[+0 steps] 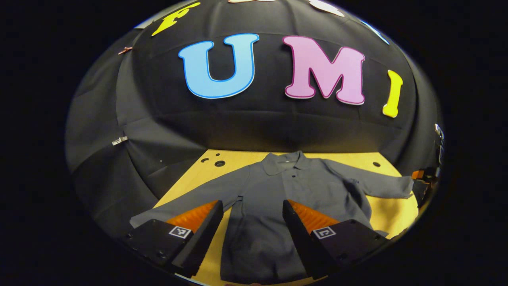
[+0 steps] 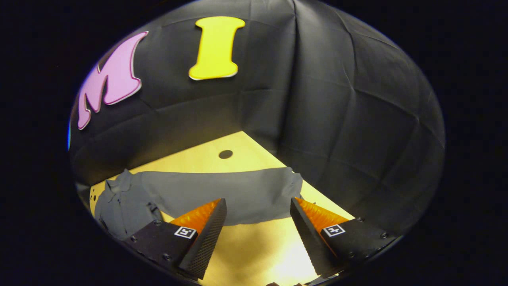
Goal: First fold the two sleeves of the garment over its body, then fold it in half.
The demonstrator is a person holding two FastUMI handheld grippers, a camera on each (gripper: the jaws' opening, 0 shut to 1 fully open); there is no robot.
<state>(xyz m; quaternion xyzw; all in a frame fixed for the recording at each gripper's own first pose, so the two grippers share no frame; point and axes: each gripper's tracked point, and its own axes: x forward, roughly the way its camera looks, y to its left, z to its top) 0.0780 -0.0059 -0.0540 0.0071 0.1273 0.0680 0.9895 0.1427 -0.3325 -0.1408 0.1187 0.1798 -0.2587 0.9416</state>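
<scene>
A grey collared shirt (image 1: pixel 274 198) lies flat on the yellow table (image 1: pixel 238 159), collar toward the back wall, both sleeves spread out sideways. My left gripper (image 1: pixel 252 210) hangs open above the shirt's lower body, nothing between its fingers. In the left gripper view the shirt's right sleeve (image 1: pixel 373 182) reaches toward the other gripper (image 1: pixel 426 176) at the table's right edge. In the right gripper view that sleeve (image 2: pixel 234 194) stretches across the table, its cuff at the right end. My right gripper (image 2: pixel 258 210) is open just in front of the sleeve, near the cuff.
Black cloth walls close off the back and both sides of the table. Small round holes (image 1: pixel 219 163) are cut in the tabletop near the back corners, one hole (image 2: pixel 225 154) behind the sleeve. Bare table (image 2: pixel 258 250) lies under my right gripper.
</scene>
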